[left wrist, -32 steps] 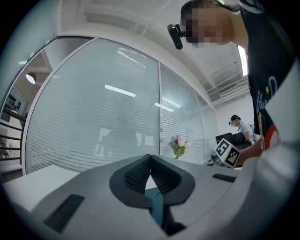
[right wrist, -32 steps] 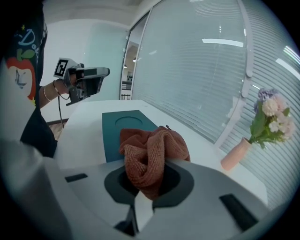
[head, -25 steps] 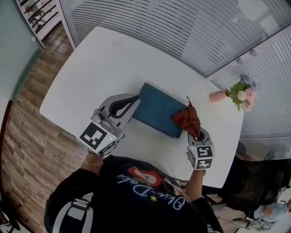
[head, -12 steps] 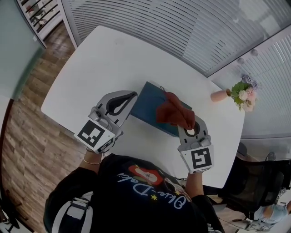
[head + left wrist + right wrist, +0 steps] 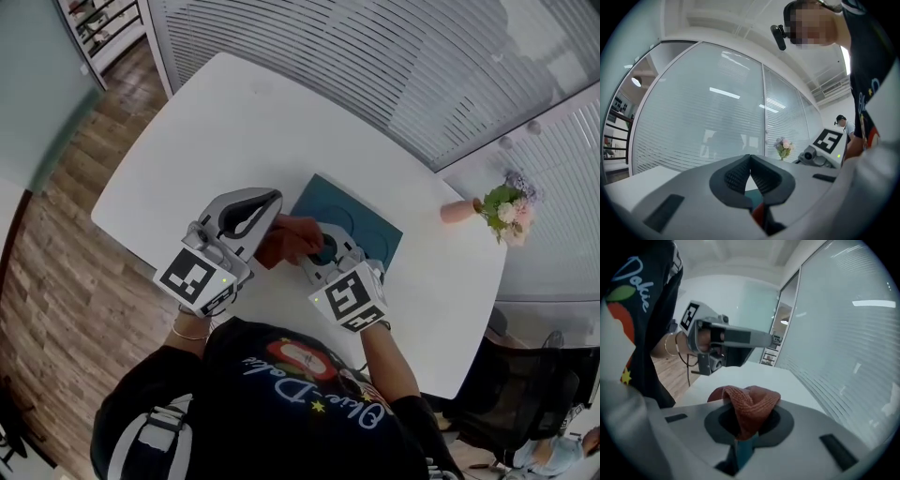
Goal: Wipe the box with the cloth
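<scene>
A teal box (image 5: pixel 364 221) lies flat on the white table (image 5: pixel 187 150). My right gripper (image 5: pixel 315 247) is shut on a rust-red cloth (image 5: pixel 285 240), which is bunched at the box's near-left end. In the right gripper view the cloth (image 5: pixel 751 404) bulges up between the shut jaws, with a sliver of the teal box (image 5: pixel 743 451) under them. My left gripper (image 5: pixel 275 198) rests just left of the box's left corner, jaws shut with nothing between them. The left gripper view has its pads meeting at the tips, and the box (image 5: pixel 749 200) shows below them.
A pink vase (image 5: pixel 458 209) of flowers (image 5: pixel 506 204) stands at the table's right edge. Slatted glass walls run behind the table. Wooden floor lies to the left. A dark chair (image 5: pixel 525 394) sits at the lower right. The left gripper (image 5: pixel 726 337) crosses the right gripper view.
My right gripper has dragged the cloth across the box top from its right end to its left end, close to the left gripper. The left gripper has barely moved.
</scene>
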A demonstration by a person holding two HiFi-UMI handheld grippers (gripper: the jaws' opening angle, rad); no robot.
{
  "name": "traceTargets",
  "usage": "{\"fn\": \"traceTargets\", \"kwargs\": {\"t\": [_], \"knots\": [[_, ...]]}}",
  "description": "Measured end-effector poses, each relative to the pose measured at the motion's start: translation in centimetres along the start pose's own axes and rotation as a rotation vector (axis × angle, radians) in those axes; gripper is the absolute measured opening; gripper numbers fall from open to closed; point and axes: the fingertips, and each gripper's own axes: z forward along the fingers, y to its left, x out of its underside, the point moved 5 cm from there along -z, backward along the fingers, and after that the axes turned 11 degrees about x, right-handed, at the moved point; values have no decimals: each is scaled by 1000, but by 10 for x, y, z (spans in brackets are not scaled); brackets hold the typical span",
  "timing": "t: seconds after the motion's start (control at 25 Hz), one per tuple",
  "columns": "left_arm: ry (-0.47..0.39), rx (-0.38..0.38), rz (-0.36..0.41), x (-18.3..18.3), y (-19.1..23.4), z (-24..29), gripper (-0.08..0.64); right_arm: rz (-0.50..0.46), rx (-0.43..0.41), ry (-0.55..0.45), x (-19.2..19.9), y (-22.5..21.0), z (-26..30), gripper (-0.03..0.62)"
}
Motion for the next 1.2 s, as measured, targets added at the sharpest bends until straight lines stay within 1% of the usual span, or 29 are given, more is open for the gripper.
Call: {"fn": "traceTargets", "kwargs": {"t": [0.16,0.28,0.52,0.92,1.2], "knots": [[3,-12,-17,2,3,-6,3,-22,29,112,22,0,12,26],[0,-8,-23,2,3,-4,3,-11,36,150,33,-2,12,26],[12,16,-23,4,-3,3,3,43,64,138,44,-3,4,26],[21,20,-27,5,-6,5,3,78,132,179,66,-9,-23,26],[24,28,-30,6,-8,7,3,135,166,209,82,-13,-44,26]]}}
